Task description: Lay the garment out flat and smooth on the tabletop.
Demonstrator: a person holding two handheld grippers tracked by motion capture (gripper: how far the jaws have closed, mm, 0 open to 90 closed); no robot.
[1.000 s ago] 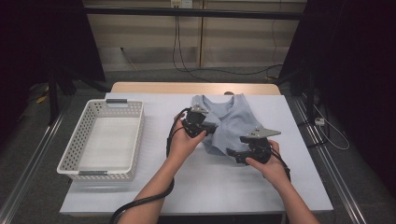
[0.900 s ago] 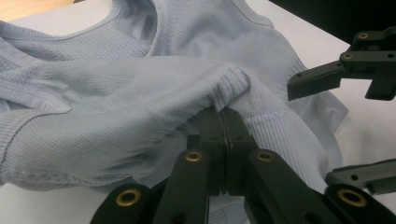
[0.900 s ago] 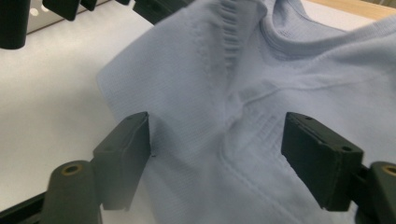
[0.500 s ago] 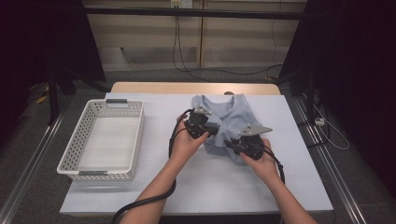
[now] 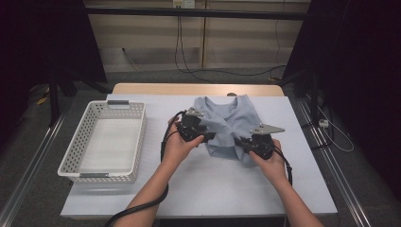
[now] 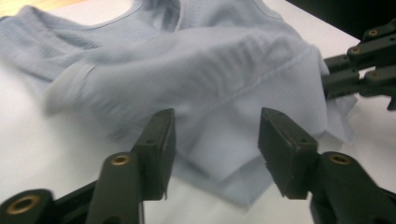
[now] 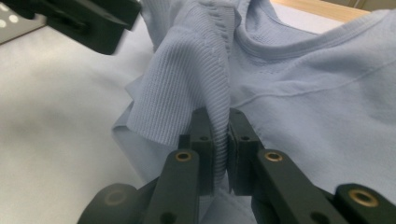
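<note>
Blue shirt (image 7: 299, 93) hem hidden between pinching right tongs (image 7: 220, 135)

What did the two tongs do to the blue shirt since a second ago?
The left tongs have just been opening and let the shirt go; it lies past their jaws, unpinched. The right tongs moved in from the shirt's right edge and closed on a fold of it. The basket stayed put.
</note>
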